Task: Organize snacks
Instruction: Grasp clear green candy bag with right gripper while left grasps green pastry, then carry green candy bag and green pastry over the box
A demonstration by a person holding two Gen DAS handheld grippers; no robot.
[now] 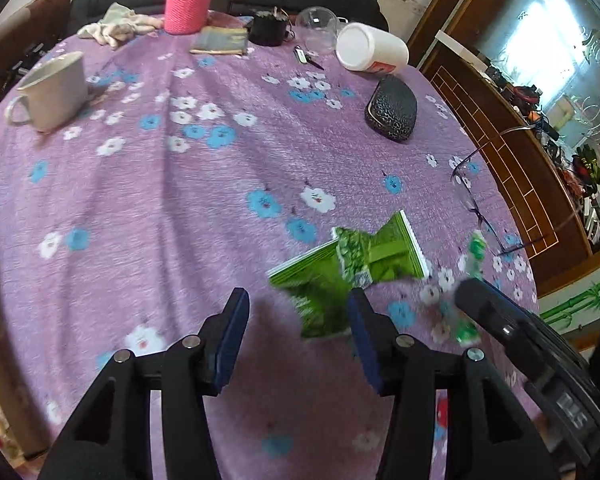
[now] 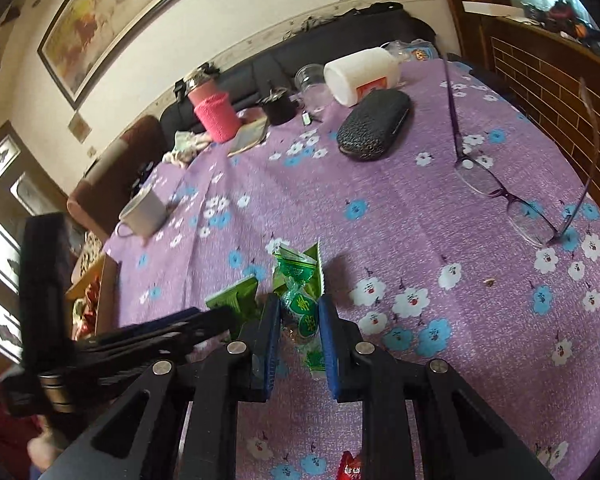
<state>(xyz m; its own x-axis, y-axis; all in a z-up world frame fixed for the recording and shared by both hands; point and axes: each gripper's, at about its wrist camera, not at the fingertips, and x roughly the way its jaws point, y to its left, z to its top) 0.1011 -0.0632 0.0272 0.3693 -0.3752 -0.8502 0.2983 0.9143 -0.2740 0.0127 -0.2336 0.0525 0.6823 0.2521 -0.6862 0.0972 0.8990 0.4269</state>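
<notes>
The right gripper [image 2: 299,320] is closed onto a green wrapped candy [image 2: 300,300], its blue pads pressing the wrapper from both sides just above the purple flowered tablecloth [image 2: 380,208]. A red wrapper [image 2: 350,470] peeks in at the bottom edge of the right wrist view. The left gripper [image 1: 298,304] stands wide apart with nothing between its fingers, hovering over the cloth; a flat green snack packet [image 1: 324,280] lies just ahead of its right finger, and a second green packet [image 1: 384,252] overlaps that one's far end. Motion blur softens both packets, so their print cannot be read. To the right, near the table's edge, a pair of purple-framed glasses [image 2: 512,200] rests with its arms raised. Farther out sit a white mug [image 1: 54,90] on the left and a dark patterned glasses case [image 1: 392,108] on the right. Along the far rim stand a pink knitted holder [image 1: 188,4], a clear glass jar [image 1: 318,26] and a white plastic tub [image 1: 370,50] lying on its side.
</notes>
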